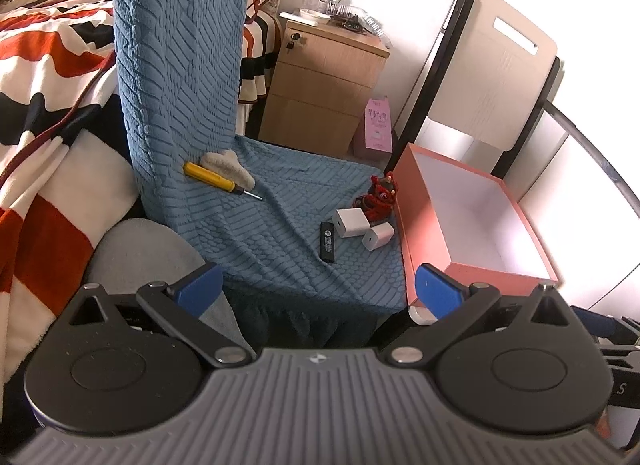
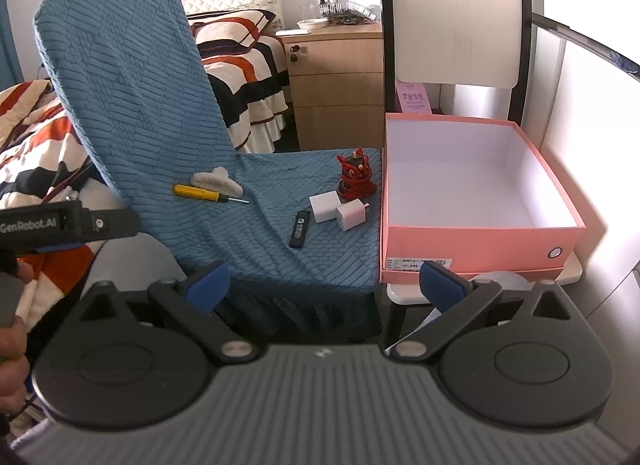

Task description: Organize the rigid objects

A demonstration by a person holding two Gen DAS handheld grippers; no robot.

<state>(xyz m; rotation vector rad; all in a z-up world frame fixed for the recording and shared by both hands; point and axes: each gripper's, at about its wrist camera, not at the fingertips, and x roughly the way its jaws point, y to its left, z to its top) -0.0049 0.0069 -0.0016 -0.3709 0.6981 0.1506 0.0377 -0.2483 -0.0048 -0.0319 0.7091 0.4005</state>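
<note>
From the left wrist view, we see the left gripper [image 1: 318, 287] with its blue fingers [image 1: 200, 285] spread wide, holding nothing. Ahead, on a chair's blue seat cover [image 1: 280, 257], lie one yellow screwdriver [image 1: 210, 178], one fluffy white clip [image 1: 229, 166], one black stick [image 1: 327, 242] with unreadable white print, two white chargers [image 1: 352, 223] and one red figurine [image 1: 380, 199]. An empty pink box [image 1: 412, 241] stands just beside the seat's right edge.

From the right wrist view, the right gripper [image 2: 324, 285] gapes wide, empty too. "GenRobot.AI" reads on the other tool at left. The box's front label shows "245". Open seat lies between screwdriver and stick.
</note>
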